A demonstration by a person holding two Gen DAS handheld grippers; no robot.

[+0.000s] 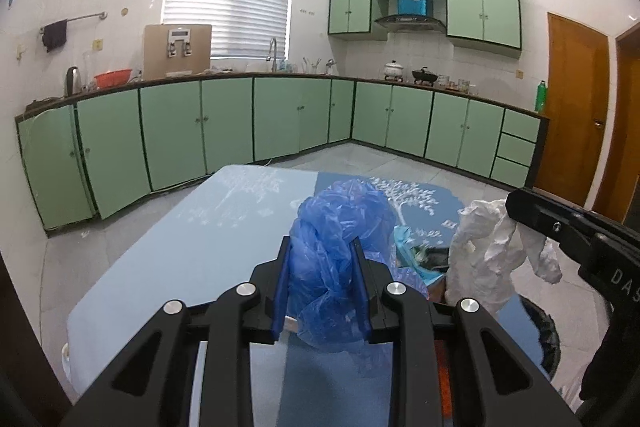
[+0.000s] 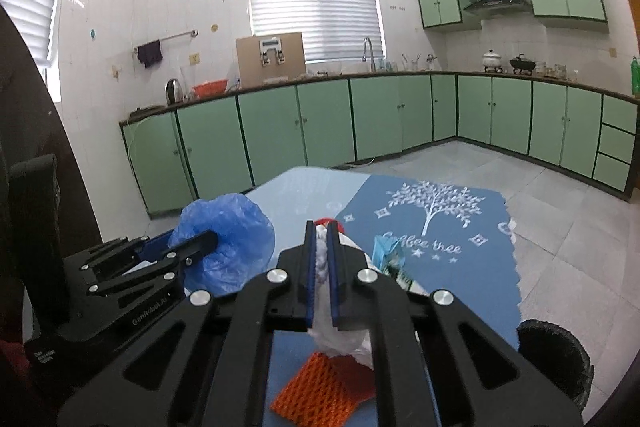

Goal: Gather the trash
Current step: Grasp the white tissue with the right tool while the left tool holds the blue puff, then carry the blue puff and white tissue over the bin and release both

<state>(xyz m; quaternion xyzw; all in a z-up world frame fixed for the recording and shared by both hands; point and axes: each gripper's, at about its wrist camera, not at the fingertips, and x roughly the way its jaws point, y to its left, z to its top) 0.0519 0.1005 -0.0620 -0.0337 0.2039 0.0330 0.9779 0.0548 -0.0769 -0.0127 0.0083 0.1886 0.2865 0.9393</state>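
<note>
My left gripper (image 1: 320,247) is shut on a crumpled blue plastic bag (image 1: 340,227), held above the light blue table (image 1: 180,247). Seen from the right wrist, that same left gripper (image 2: 210,241) and blue plastic bag (image 2: 232,243) are at the left. My right gripper (image 2: 321,227) is shut on a wad of white tissue (image 2: 340,343), lifted off the table. The white tissue (image 1: 484,259) hangs from the right gripper (image 1: 516,209) in the left wrist view. An orange foam net (image 2: 324,387) lies on the table below the tissue. A teal wrapper (image 2: 390,255) lies on the blue mat (image 2: 460,259).
A black-lined trash bin (image 2: 556,359) stands on the floor at the table's right. The bin's rim (image 1: 548,339) also shows low right in the left wrist view. Green cabinets (image 1: 224,123) line the far walls. A wooden door (image 1: 576,107) is at the right.
</note>
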